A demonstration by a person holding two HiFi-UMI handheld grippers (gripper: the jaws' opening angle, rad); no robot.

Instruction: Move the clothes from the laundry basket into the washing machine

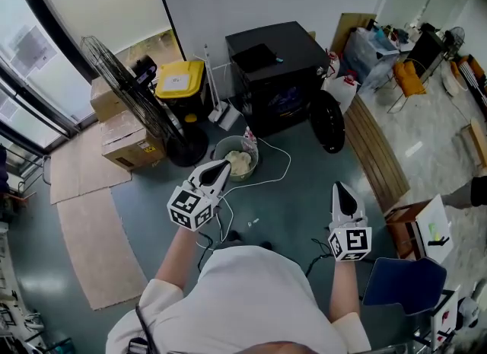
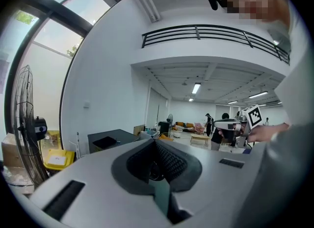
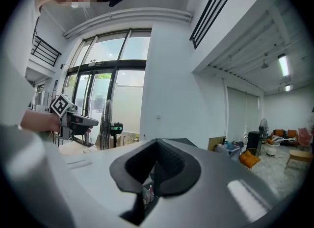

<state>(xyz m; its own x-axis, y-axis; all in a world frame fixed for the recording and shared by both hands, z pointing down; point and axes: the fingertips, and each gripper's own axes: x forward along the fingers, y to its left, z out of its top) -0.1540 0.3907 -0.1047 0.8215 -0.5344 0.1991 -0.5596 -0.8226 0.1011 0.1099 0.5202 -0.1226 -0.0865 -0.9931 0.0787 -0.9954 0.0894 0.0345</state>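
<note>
In the head view a round laundry basket [image 1: 221, 147] holding cream clothes [image 1: 238, 162] stands on the floor in front of the black washing machine [image 1: 278, 63]. The machine's round dark door [image 1: 328, 122] hangs open at its right. My left gripper [image 1: 225, 165] hovers over the basket's near left rim, its jaws together and nothing in them. My right gripper [image 1: 340, 187] is further right, over bare floor, shut and empty. The left gripper view shows its jaws [image 2: 156, 142] meeting, with the washing machine [image 2: 110, 141] beyond. The right gripper's [image 3: 157, 143] jaws meet too.
A tall floor fan [image 1: 129, 90], a yellow-lidded bin [image 1: 180, 80] and cardboard boxes [image 1: 125, 143] stand left of the machine. A white cable [image 1: 278, 170] loops over the floor by the basket. Wooden planks [image 1: 377, 151] lie at the right, and a blue chair [image 1: 403, 284] is near my right elbow.
</note>
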